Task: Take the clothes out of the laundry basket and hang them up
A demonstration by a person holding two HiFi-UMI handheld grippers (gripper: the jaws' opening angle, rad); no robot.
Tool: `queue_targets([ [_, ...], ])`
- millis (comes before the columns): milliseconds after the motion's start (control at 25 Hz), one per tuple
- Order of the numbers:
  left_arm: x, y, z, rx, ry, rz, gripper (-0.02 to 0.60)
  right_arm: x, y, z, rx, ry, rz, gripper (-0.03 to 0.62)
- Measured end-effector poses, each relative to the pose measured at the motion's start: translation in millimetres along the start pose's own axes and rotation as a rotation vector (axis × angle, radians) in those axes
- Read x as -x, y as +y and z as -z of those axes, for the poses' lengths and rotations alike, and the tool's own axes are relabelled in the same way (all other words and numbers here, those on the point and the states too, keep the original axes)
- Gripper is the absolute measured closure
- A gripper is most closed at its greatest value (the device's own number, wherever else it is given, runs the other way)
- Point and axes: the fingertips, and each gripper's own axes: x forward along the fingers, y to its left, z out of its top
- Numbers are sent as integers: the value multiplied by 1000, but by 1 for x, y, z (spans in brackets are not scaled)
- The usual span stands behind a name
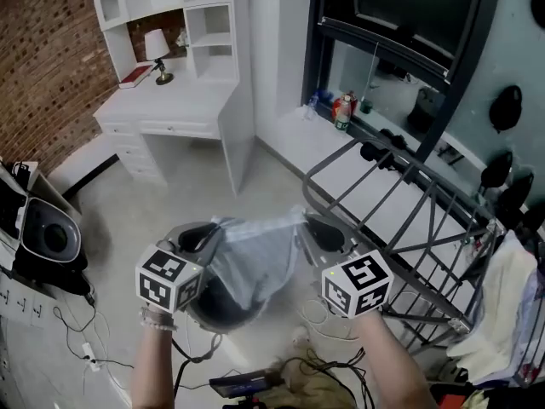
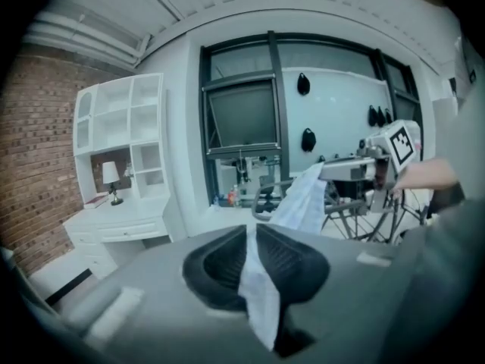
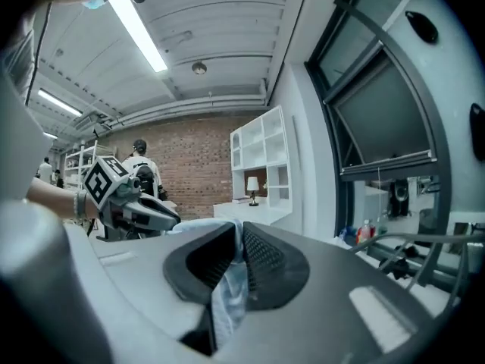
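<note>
The left gripper (image 2: 253, 241) is clamping its dark ribbed pads (image 2: 220, 268) on a narrow fold of the pale garment (image 2: 259, 298). The cloth is passing up between them and stretching away to the right, toward the other gripper. The right gripper (image 3: 236, 243) is likewise pinching the same garment between closed fingers, with the fabric bunching in the slot and trailing out on the near side. In the head view the garment is hanging spread between the two grippers, sagging in the middle above the floor. The grey drying rack (image 1: 400, 203) is standing just to the right, beyond the right gripper. A white desk (image 1: 170, 109) with a lamp (image 1: 157, 54) is standing far to the left.
</note>
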Motion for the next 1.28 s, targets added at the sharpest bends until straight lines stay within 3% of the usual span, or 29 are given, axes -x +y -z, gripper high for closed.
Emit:
queue_targets([
  [320, -10, -78, -48, -61, -104, 175, 541, 77, -16, -58, 81, -75, 128, 566],
  [600, -20, -131, -68, -44, -163, 303, 540, 125, -26, -85, 132, -105, 224, 566],
  [760, -24, -148, -92, -69, -205, 332, 541, 153, -38, -99, 160, -112, 291, 566],
  [1280, -76, -215, -232, -263, -354, 403, 545, 265, -126, -161, 291, -100, 558, 566],
])
